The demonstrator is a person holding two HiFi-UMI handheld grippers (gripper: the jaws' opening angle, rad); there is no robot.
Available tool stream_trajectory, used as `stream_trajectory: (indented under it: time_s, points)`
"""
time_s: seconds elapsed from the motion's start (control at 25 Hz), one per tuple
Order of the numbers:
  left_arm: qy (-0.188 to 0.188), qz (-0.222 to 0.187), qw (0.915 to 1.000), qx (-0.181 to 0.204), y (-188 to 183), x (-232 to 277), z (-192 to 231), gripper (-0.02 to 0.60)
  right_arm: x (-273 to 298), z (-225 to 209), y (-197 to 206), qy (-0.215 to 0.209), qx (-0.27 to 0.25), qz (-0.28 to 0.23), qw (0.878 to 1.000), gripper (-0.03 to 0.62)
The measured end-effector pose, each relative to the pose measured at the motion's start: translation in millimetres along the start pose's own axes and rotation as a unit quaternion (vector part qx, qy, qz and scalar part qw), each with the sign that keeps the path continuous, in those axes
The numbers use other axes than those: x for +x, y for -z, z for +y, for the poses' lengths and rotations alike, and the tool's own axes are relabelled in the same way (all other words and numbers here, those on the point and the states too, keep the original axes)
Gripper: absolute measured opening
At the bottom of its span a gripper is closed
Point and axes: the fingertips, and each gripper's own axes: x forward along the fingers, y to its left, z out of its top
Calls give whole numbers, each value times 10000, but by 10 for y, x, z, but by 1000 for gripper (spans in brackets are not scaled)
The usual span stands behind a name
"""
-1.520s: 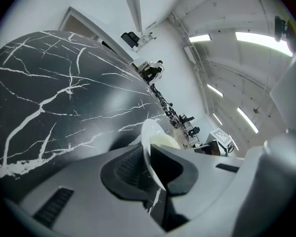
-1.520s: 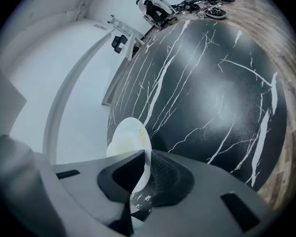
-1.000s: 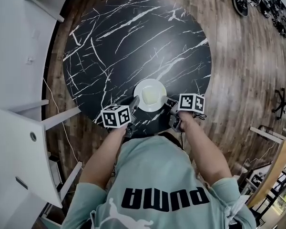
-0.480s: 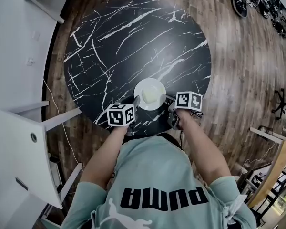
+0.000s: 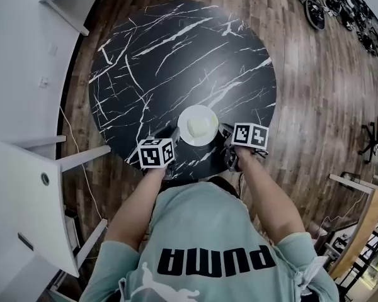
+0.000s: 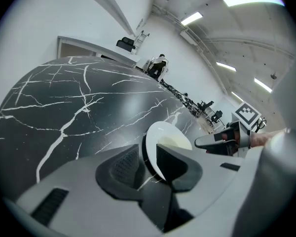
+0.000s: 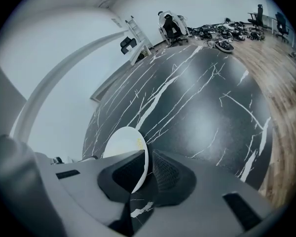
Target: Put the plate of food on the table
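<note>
Locate the plate (image 5: 198, 125) on the round black marble table (image 5: 176, 55), near the edge closest to the person, lying flat with its open face up and a pale yellow food portion (image 5: 200, 124) at its centre. Being round, presents the same outline in every direction. From the head view, read only the layout: left gripper (image 5: 174, 135) at the plate's left rim, right gripper (image 5: 225, 133) at the opposite rim, jaw gaps masked by the marker cubes. For jaw state, refer to the gripper views. In the left gripper view, find the left gripper (image 6: 148, 162) with jaws opening, the plate (image 6: 163, 135) rim between them, a clear gap at the left pad; also shows the right gripper (image 6: 207, 143) across the plate. In the right gripper view, find the right gripper (image 7: 147, 169) pinching the thin rim of the plate (image 7: 121, 142) between its ribbed pads.
</note>
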Motion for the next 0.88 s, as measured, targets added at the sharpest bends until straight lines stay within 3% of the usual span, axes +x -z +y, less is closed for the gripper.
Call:
stream_trajectory:
  time_s: [0.2,0.36,0.44,0.68,0.88]
  points:
    - [125,-341,9993,18,-74,-243,-209,103,-186,198,30,-2,-602,-361,9975,38]
    - [274,-509,9983,-53,-49,-491,-343,8,-389,392,87,-32,-1114,-613,9919,37]
    - [384,-553,9977,-36,-23,-639,-438,8,-545,484,96,-61,-1351,-813,9875,29]
    - [580,-836,9900,976,-93,-1000,-1062,7,-1148,777,56,-167,-1904,-1624,9680,11]
    - [854,-1198,9784,1454,-107,-1242,-1634,8,-1608,953,172,-188,-2309,-2192,9478,9]
